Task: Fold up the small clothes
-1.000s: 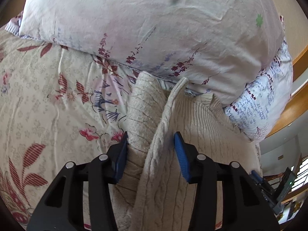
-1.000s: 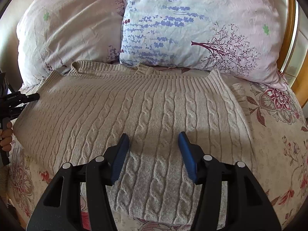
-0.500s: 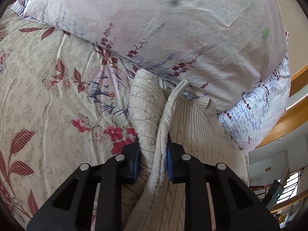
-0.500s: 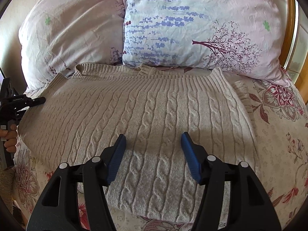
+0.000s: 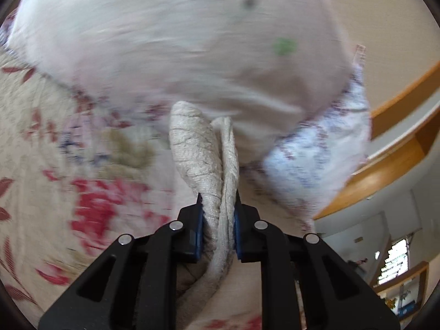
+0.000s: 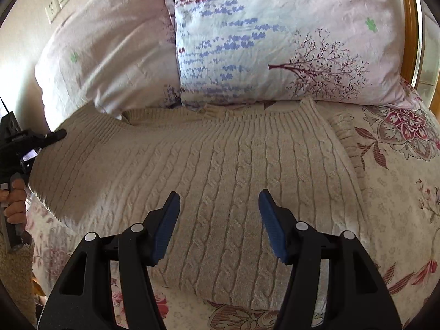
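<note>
Sweater (image 6: 220,170), beige cable knit, lies flat across the bed, spread on the floral bedspread (image 6: 398,192), neckline toward the pillows. Right gripper (image 6: 219,221) hovers over the lower middle of the knit, blue-padded fingers (image 6: 167,225) wide apart, nothing between them. Left gripper (image 5: 218,228) has its fingers (image 5: 198,233) clamped on a bunched fold of the sweater (image 5: 203,165); the pinched fabric stands up beyond the tips as two rounded lobes. In the right wrist view the left gripper (image 6: 41,140) sits at the sweater's left edge near the shoulder, with the person's hand (image 6: 15,203) on its handle. Left wrist view is motion-blurred. Farther back, two pillows lean at the head of the bed: pale pink pillow (image 6: 110,55) on the left, blue-and-purple floral pillow (image 6: 288,41) on the right, both touching the sweater's top edge. Wooden bed frame (image 6: 409,27) at far right, wall outlets (image 6: 59,0) upper left.
</note>
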Demonstrator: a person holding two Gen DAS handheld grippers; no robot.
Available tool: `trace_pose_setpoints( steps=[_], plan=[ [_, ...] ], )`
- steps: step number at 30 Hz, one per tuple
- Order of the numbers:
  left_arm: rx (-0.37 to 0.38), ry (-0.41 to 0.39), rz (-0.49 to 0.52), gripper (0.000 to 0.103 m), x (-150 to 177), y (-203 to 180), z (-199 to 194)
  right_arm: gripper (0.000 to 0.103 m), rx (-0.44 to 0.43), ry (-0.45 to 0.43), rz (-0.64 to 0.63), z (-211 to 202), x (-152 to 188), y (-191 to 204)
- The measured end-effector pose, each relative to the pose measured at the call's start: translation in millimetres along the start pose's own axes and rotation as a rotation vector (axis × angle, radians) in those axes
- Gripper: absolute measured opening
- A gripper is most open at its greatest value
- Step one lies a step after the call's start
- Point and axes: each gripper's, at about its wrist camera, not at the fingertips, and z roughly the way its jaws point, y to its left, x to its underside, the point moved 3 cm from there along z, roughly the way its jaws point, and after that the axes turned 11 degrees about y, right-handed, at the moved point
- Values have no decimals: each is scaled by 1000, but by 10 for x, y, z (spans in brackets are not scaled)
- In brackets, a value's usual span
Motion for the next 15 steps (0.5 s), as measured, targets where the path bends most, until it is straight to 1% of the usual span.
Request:
trace_pose_setpoints(
  steps=[2,4,7,10,13,15],
  plan=[
    [56,4,25,16,31,-241,31,61,-28,-16,4,-51,-20,-7],
    [111,27,53,16,94,-514,139,61,-65,-24,15,-86,-41,-27],
    [146,79,102,16,202,-813,434,61,-103,-28,45,-116,-74,-96],
    [168,170,75,16,371,-876,893,61,-120,-22,75,-117,-88,-191],
    [174,240,28,17,509,-818,1232,61,-146,-6,98,-118,-77,-266],
    [195,286,-3,18,582,-755,1401,61,-167,5,111,-122,-78,-305]
  ],
)
